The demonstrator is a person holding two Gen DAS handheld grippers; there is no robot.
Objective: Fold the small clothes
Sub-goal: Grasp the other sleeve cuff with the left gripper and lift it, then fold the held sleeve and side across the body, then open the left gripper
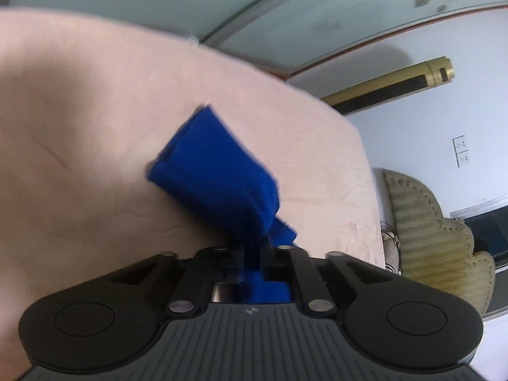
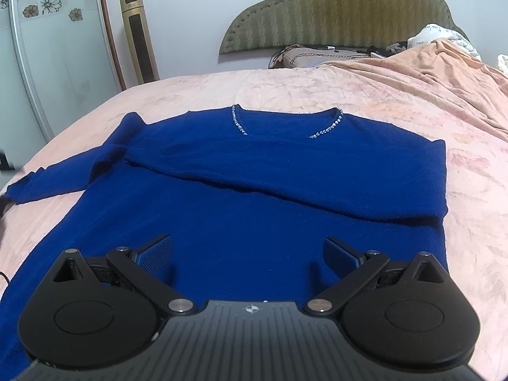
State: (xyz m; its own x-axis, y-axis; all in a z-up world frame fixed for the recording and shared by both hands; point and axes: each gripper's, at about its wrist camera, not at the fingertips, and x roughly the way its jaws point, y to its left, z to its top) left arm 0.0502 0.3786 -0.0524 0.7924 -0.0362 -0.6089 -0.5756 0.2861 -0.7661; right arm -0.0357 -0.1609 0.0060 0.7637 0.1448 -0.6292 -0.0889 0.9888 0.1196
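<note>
Left tool (image 1: 254, 247) clamped on sweater (image 2: 254, 190) sleeve; right tool (image 2: 247, 254) wide open, empty, above sweater on bedspread (image 2: 412, 95); headboard (image 2: 333, 12) behind.

Sweater (image 2: 254, 209) is soft matt blue knit, slightly fuzzy — glinting beads (image 2: 330, 128) along the neckline. Bedspread (image 2: 397, 101) is matt pink cloth, faintly creased. Right gripper (image 2: 247, 254) is matt black plastic with bare metal pivot pins — finger pads (image 2: 155, 255) ribbed.
</note>
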